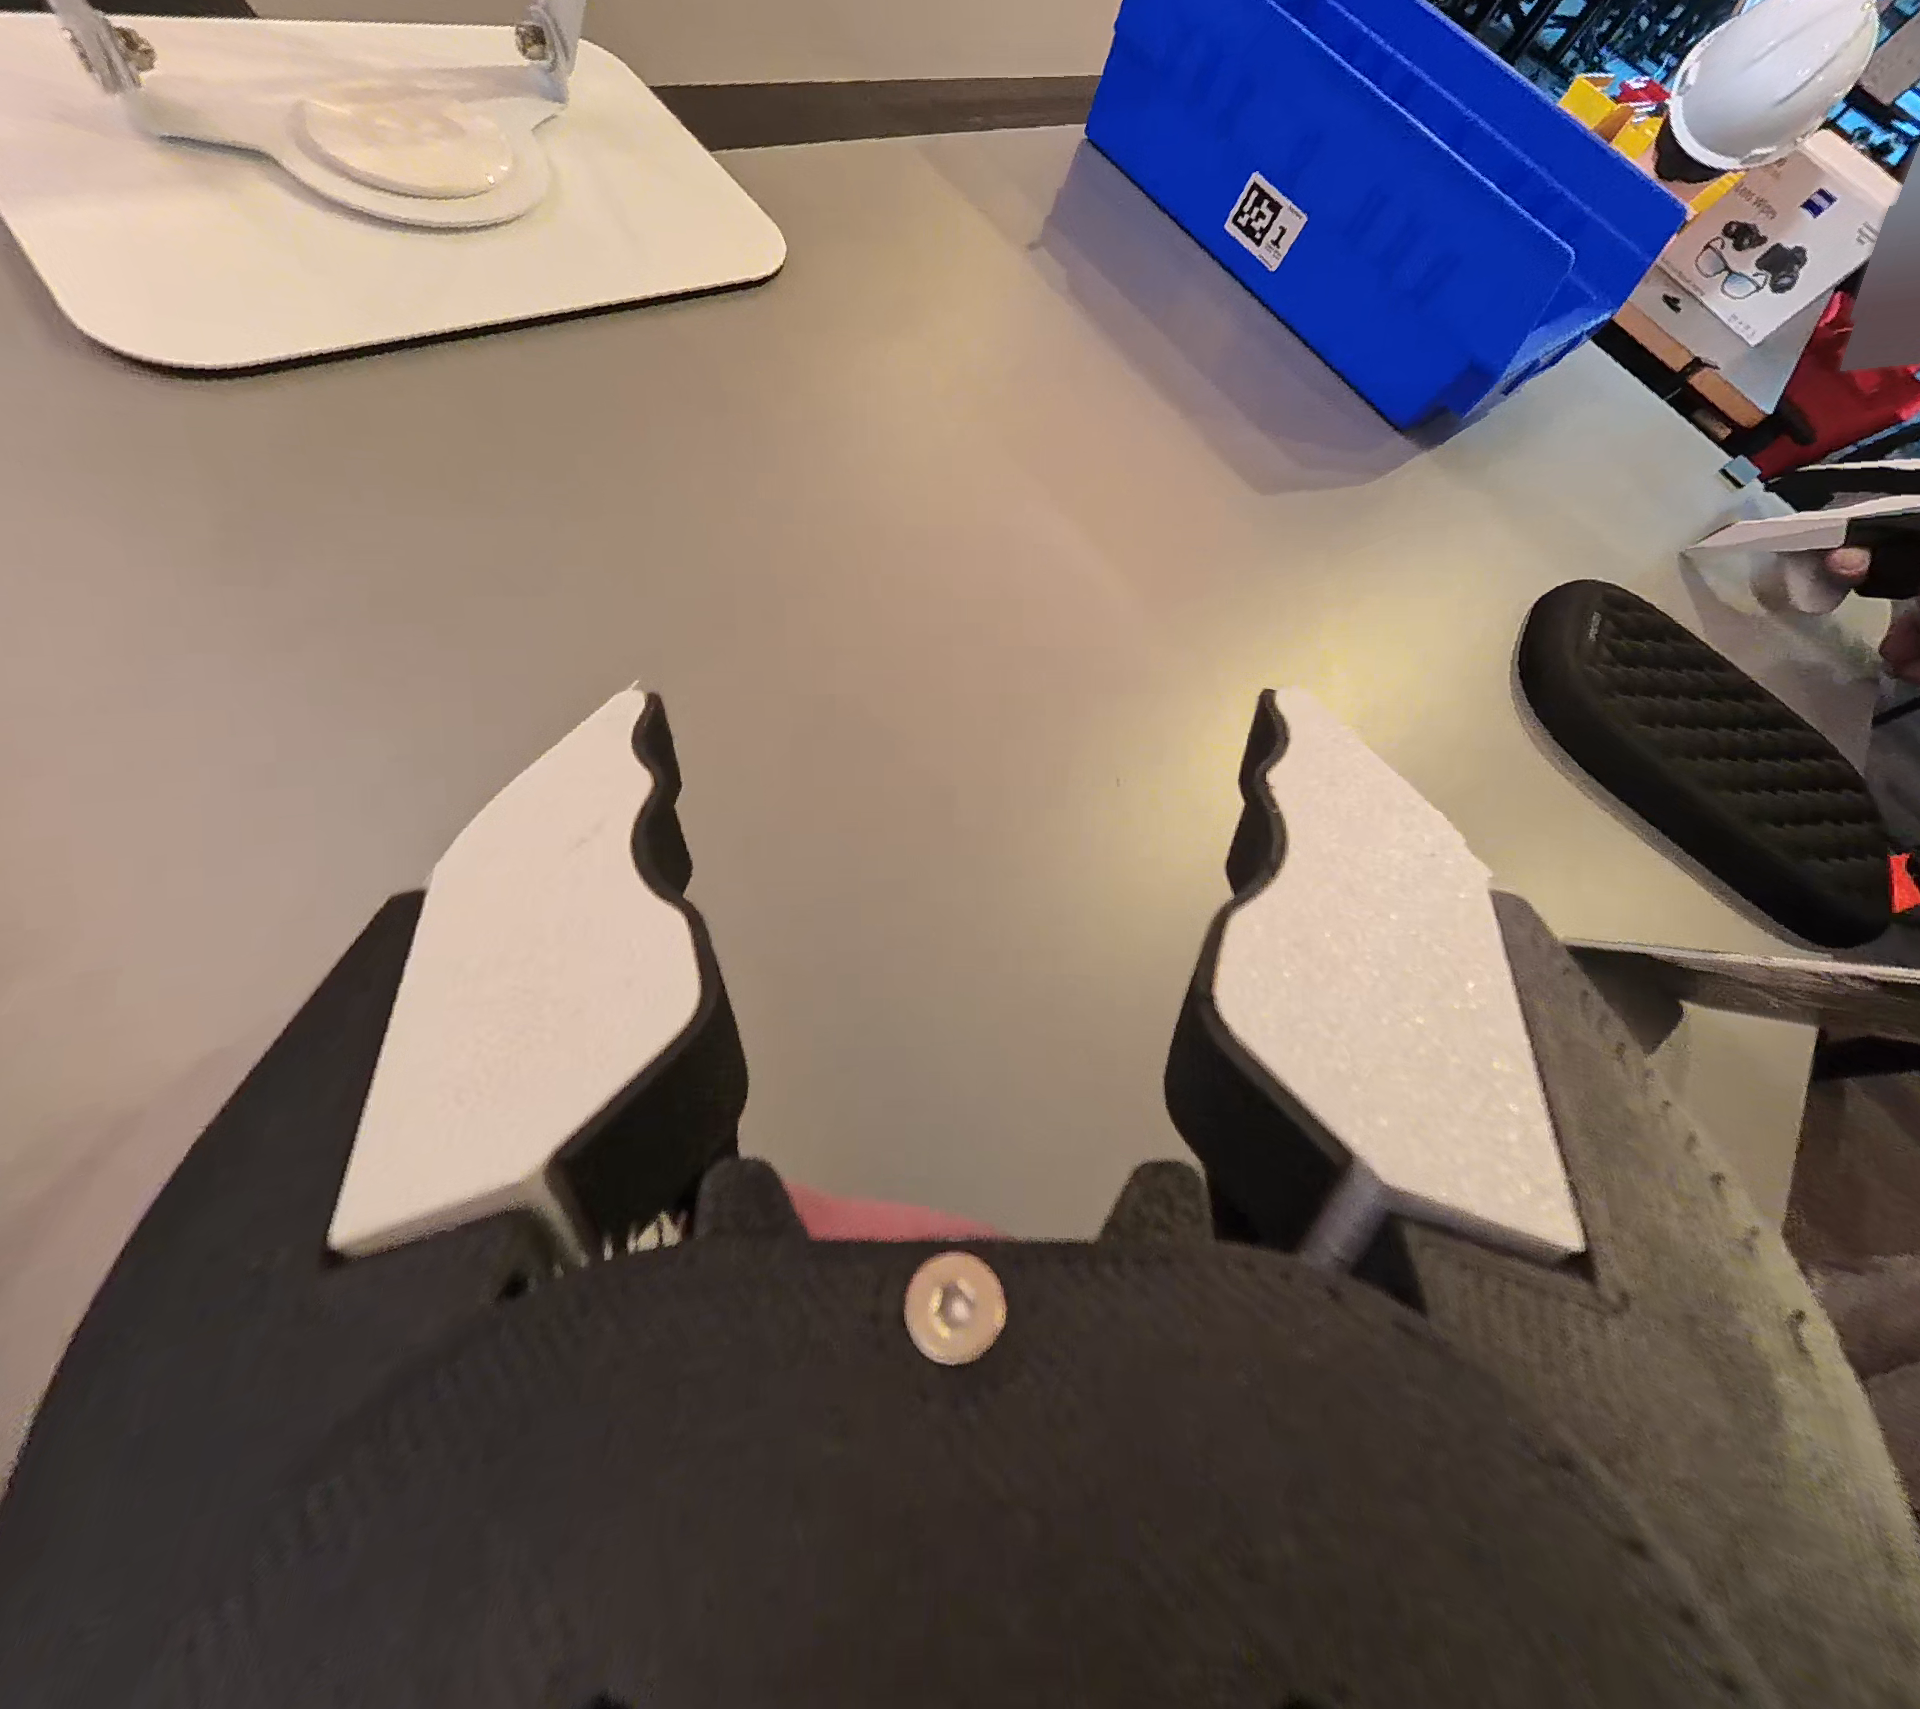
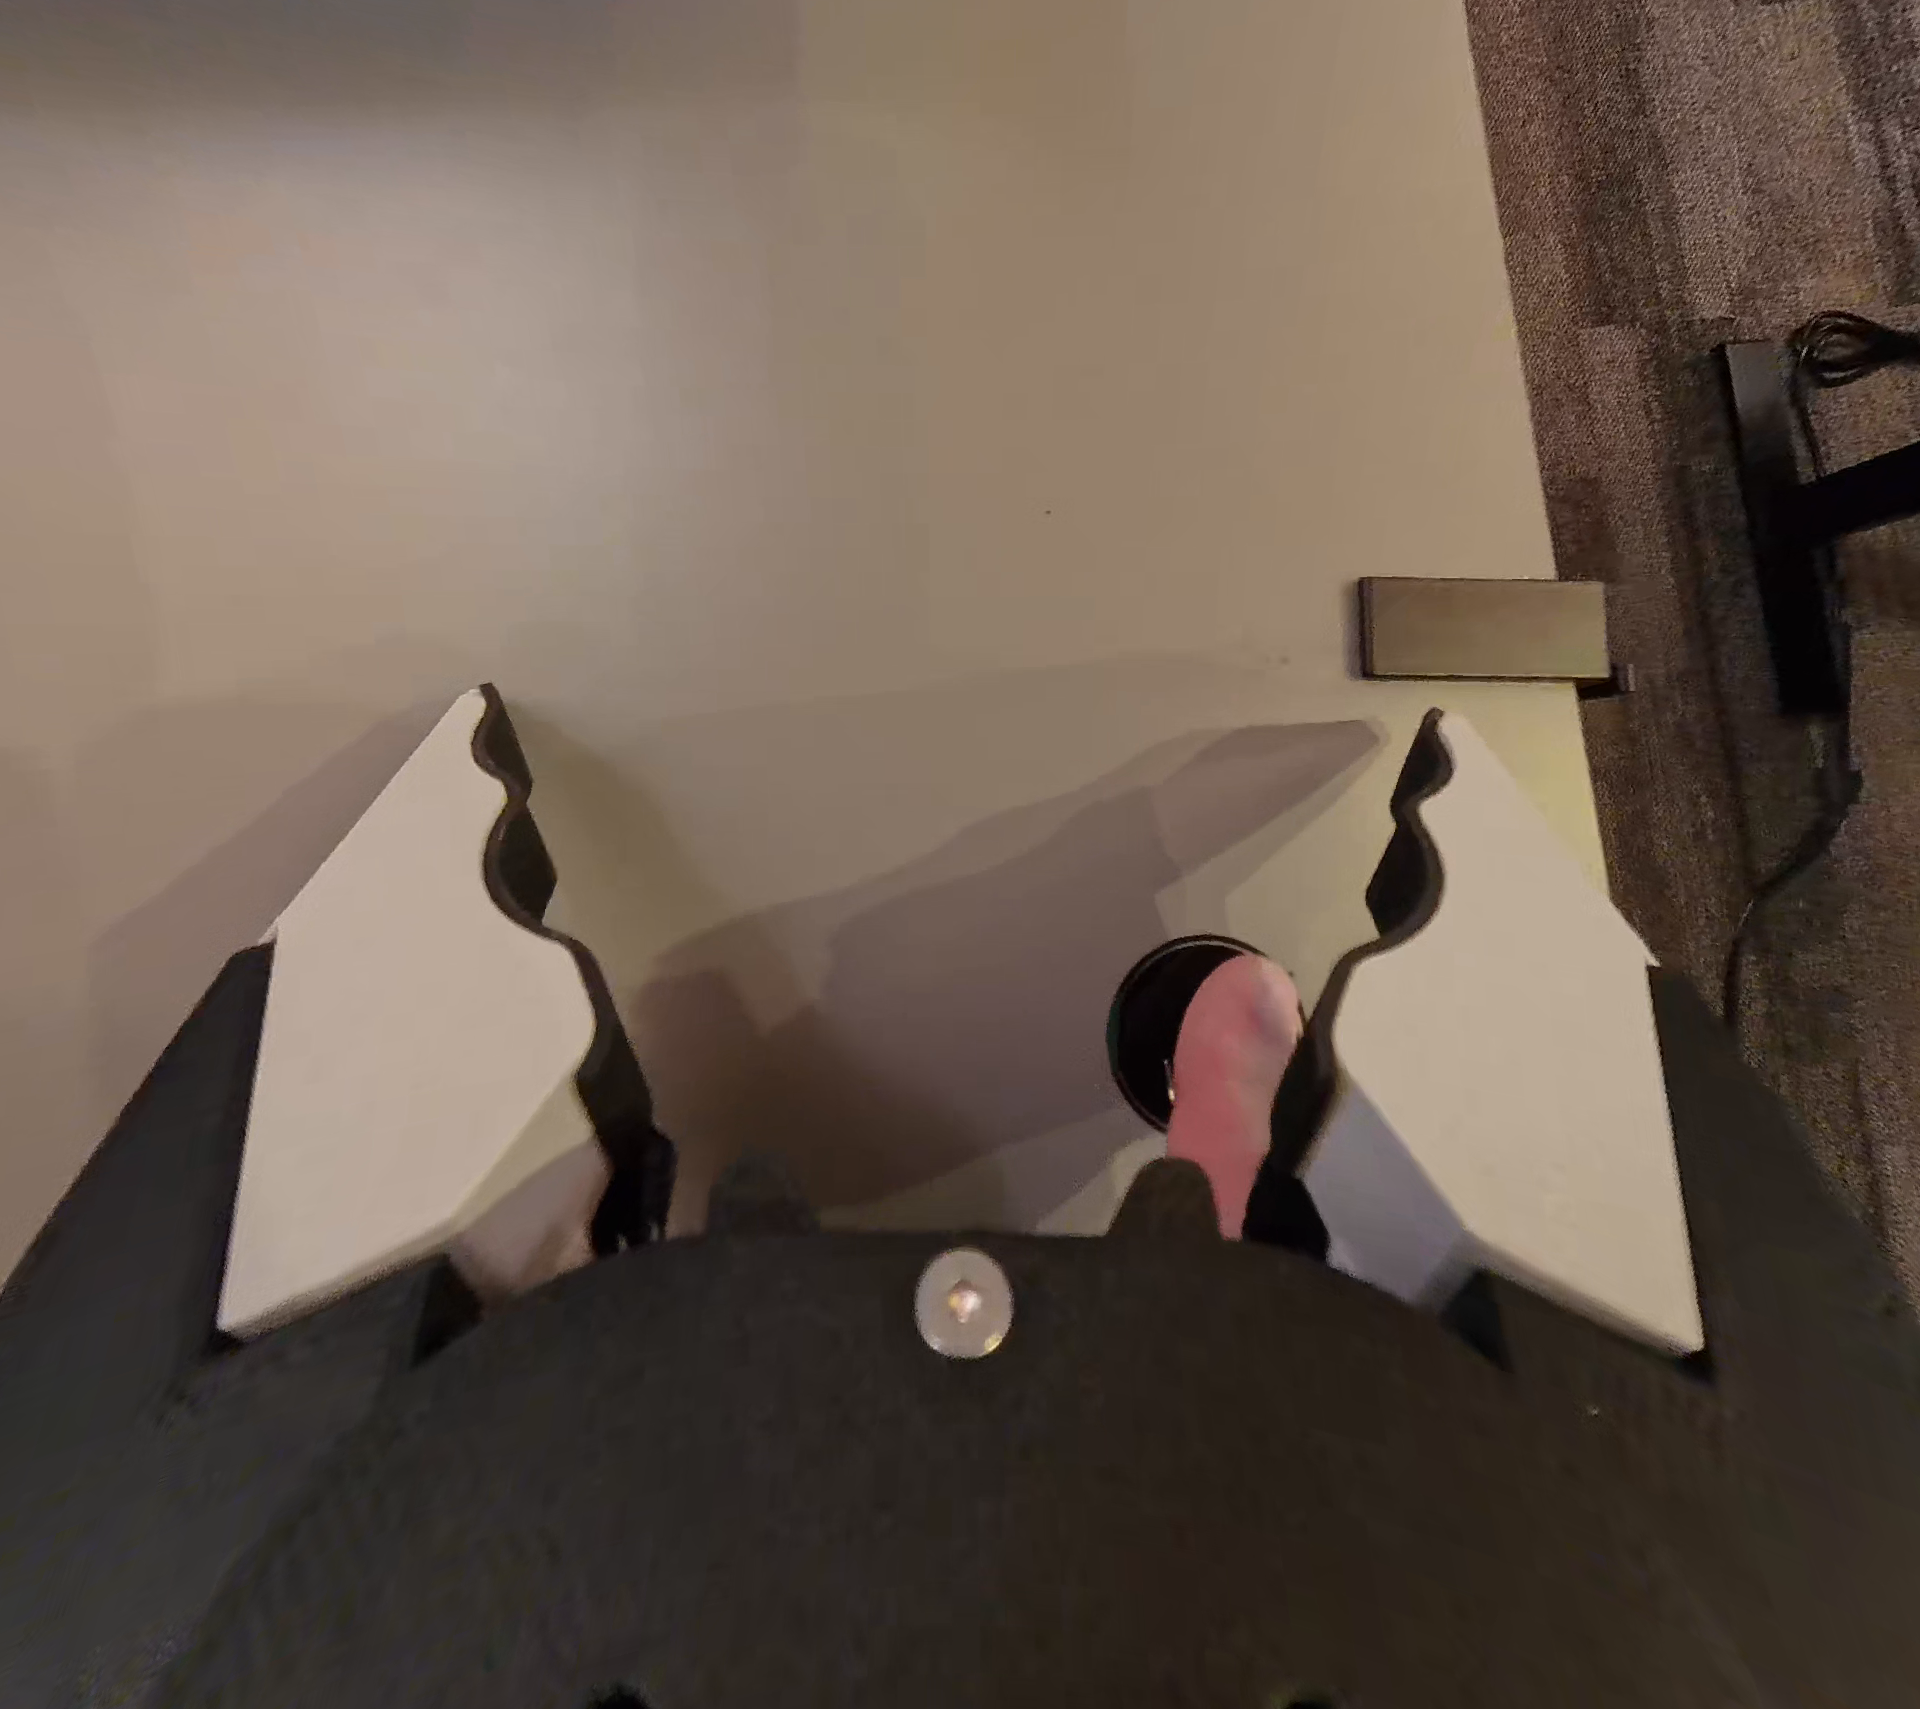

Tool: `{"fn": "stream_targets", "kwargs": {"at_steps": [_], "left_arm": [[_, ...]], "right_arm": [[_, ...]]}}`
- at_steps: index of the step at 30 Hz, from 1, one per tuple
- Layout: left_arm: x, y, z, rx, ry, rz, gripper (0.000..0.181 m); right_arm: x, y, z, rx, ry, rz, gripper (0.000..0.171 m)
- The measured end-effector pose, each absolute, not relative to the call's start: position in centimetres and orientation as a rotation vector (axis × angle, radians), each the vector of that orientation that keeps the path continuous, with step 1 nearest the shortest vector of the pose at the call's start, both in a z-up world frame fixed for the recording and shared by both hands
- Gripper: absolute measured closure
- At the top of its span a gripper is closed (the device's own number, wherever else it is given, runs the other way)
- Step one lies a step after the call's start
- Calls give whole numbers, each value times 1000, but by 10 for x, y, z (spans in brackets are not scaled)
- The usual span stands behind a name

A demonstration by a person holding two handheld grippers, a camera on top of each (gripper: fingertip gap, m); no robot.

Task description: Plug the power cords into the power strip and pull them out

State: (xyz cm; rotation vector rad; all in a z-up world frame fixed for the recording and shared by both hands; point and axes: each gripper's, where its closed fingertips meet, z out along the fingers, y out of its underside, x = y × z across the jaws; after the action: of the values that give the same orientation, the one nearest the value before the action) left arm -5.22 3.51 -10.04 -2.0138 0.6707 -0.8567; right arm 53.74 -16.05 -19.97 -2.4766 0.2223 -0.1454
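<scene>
Two grippers, my left gripper (image 1: 956,724) and right gripper (image 2: 961,714), hang over the bare grey surface (image 1: 935,516) with jaws wide and holding nothing, so I think I am just starting and must first find the cords and strip, which I cannot see.

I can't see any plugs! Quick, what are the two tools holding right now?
Left tool: open, holding nothing, over the bare table.
Right tool: open, holding nothing.

grey table (image 1: 935,537) | blue bin (image 1: 1382,205) | white stand base (image 1: 343,257) | black pad (image 1: 1704,755)
</scene>
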Motion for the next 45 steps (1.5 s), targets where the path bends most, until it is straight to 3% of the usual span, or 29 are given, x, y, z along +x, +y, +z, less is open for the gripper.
{"fn": "stream_targets", "kwargs": {"at_steps": [3,11,30,37,45], "left_arm": [[-60,34,-100,-2016,669,-830,80],[-76,27,-105,-2049,636,-807,80],[-90,32,-95,-2009,659,-727,79],[-99,29,-68,-1919,659,-712,102],[-125,41,-33,-1866,615,-609,148]], "right_arm": [[534,-161,-201,-2466,229,-164,11],[529,-171,-201,-2422,305,-154,27],[531,-172,-190,-2426,312,-146,29],[531,-172,-182,-2429,310,-143,29],[532,-172,-172,-2431,305,-143,30]]}}
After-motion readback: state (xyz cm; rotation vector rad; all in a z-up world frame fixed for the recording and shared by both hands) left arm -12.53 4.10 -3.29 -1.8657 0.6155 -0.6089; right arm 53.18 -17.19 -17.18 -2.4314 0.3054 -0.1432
